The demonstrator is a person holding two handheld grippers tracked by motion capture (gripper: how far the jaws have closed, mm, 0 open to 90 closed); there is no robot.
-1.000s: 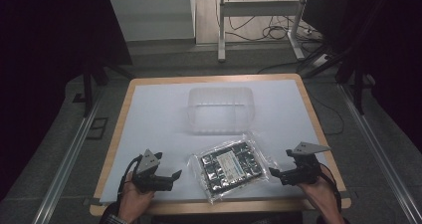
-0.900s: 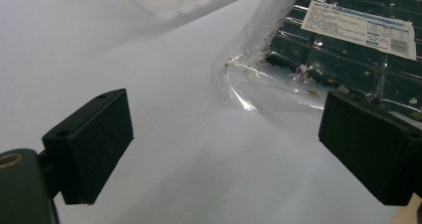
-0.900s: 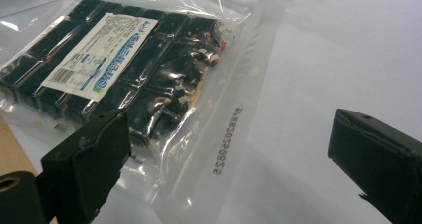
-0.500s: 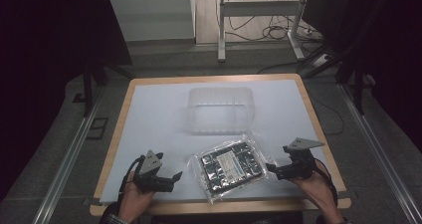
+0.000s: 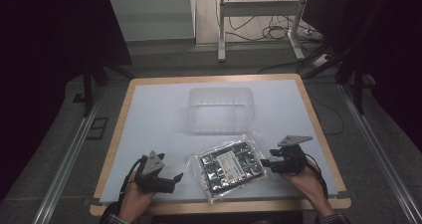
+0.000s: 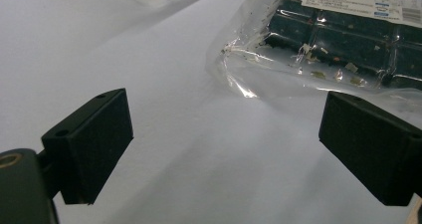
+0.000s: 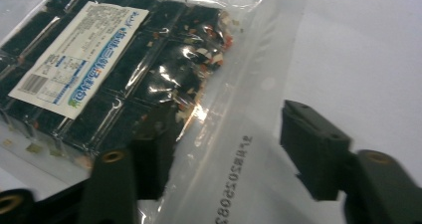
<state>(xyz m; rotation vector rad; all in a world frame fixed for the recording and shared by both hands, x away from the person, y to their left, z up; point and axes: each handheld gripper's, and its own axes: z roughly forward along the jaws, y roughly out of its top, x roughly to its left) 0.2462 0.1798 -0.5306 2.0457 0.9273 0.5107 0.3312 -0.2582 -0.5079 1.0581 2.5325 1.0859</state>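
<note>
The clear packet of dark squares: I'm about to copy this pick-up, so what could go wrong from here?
1. The right tongs have just been closing over only the packet's empty clear edge; thin film may slip or tear.
2. Held by one edge, the heavier filled part could sag and swing.
3. The left tongs stand open short of the packet, giving no support.

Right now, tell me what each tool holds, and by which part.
Left tool: nothing, jaws open. Right tool has just been closing astride the packet's clear edge strip; a firm hold cannot be told.
</note>
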